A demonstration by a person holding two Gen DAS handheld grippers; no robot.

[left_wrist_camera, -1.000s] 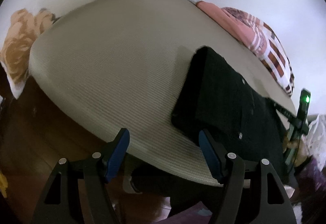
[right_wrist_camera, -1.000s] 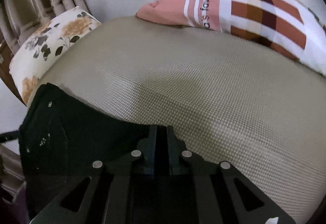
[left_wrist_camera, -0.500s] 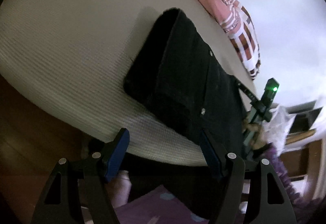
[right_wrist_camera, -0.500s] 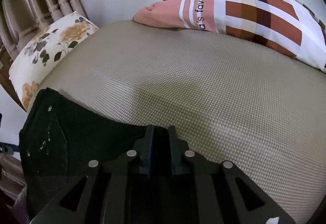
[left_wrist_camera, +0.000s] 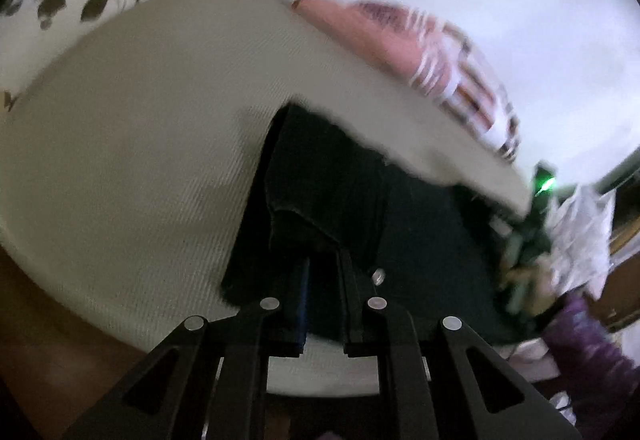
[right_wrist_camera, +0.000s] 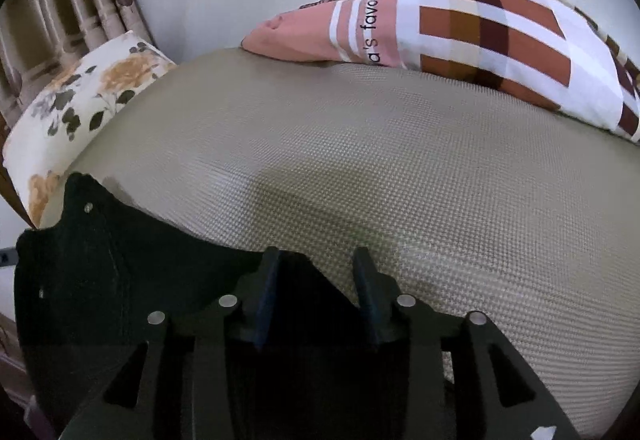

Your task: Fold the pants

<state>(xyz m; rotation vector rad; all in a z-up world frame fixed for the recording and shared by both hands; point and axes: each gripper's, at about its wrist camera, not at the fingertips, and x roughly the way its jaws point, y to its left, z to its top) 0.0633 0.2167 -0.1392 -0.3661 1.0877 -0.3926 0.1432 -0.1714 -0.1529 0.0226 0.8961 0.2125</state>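
Black pants (left_wrist_camera: 340, 180) lie folded on a beige woven mat (left_wrist_camera: 140, 140), near its front edge. My left gripper (left_wrist_camera: 324, 258) is shut on the near edge of the pants, and the cloth rises a little into its fingers. In the right wrist view the pants (right_wrist_camera: 100, 260) fill the lower left. My right gripper (right_wrist_camera: 316, 254) sits over their far corner. Its jaws are opening, with black cloth lying loose between the fingers and not pressed by the pads. In the left wrist view the right gripper (left_wrist_camera: 532, 240) shows as a blur with a green light.
A floral pillow (right_wrist_camera: 80, 100) lies at the mat's left end against a slatted headboard (right_wrist_camera: 60, 8). A pink plaid quilt (right_wrist_camera: 480, 28) runs along the wall behind. Below the bed edge I see dark wooden floor (left_wrist_camera: 40, 320), purple cloth (left_wrist_camera: 580, 328) and a white bag (left_wrist_camera: 580, 232).
My left gripper moved in onto the near edge of the pants and shut on it. The right gripper stayed in place and its jaws went from shut to apart.
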